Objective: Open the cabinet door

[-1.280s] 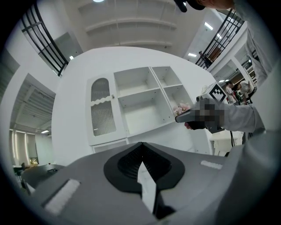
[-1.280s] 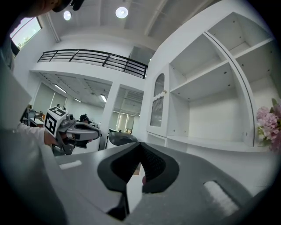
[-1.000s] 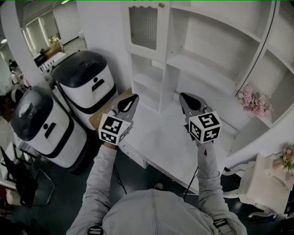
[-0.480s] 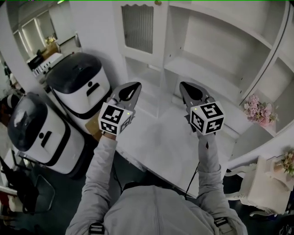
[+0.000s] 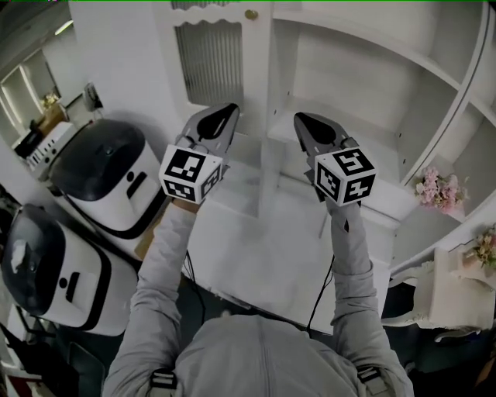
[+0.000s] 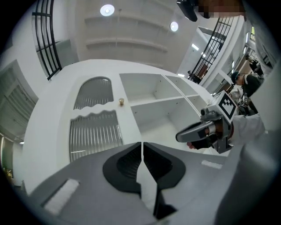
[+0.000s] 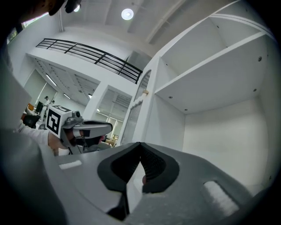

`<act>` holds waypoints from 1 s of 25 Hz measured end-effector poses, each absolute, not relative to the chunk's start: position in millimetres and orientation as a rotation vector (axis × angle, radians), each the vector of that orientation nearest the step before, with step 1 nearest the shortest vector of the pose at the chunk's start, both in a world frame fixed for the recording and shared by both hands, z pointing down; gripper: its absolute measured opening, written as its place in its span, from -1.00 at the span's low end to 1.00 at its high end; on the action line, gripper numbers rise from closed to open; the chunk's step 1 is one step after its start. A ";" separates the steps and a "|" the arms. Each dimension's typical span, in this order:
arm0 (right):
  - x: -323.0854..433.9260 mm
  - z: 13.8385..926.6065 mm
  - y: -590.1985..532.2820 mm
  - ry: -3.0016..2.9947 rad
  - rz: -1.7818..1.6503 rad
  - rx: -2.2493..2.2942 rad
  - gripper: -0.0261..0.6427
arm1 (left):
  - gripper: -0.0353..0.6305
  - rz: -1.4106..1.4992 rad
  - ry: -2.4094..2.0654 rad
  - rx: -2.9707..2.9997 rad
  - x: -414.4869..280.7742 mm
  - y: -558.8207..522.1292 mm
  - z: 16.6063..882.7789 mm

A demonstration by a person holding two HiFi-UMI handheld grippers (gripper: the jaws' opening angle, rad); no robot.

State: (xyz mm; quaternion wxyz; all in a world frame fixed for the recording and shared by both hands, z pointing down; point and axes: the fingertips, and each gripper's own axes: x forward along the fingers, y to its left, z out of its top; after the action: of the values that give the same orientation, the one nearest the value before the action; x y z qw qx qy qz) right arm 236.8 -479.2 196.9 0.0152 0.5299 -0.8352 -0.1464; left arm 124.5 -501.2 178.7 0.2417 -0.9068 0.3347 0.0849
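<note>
The white cabinet door has a ribbed glass panel and stands closed, with a small brass knob at its upper right. The left gripper view shows the door and knob ahead. My left gripper is raised in front of the door's lower part, apart from it. Its jaws are opening by a thin slit, with nothing between them. My right gripper is shut and empty. It is level with the left one, in front of the open shelves.
Two white bins with black lids stand on the floor at left. A white counter runs below the grippers. Pink flowers sit on a shelf at right, and a small white table stands at the lower right.
Both grippers have risen and moved forward, toward the cabinet. The door and its knob now fill more of the head view. Both jaws stay empty.
</note>
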 end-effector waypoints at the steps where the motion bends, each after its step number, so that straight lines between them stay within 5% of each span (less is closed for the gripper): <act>1: 235.3 190.8 -485.0 -2.601 -0.458 1.652 -0.90 | -0.77 0.253 0.892 -2.466 127.3 -506.5 167.2; 17: 198.2 127.7 -534.3 -2.589 -0.558 1.634 -0.43 | -0.52 0.438 0.728 -2.129 152.8 -531.3 14.7; 25: 192.9 126.9 -544.3 -2.515 -0.560 1.663 -0.40 | -0.46 0.414 0.683 -2.107 169.6 -543.9 1.6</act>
State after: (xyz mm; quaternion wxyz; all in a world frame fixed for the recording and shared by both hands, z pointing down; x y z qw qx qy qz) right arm 192.9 -544.3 126.9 0.0372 0.5419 -0.8195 -0.1825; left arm 169.6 -543.9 1.6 0.4298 -0.8442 0.2738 0.1661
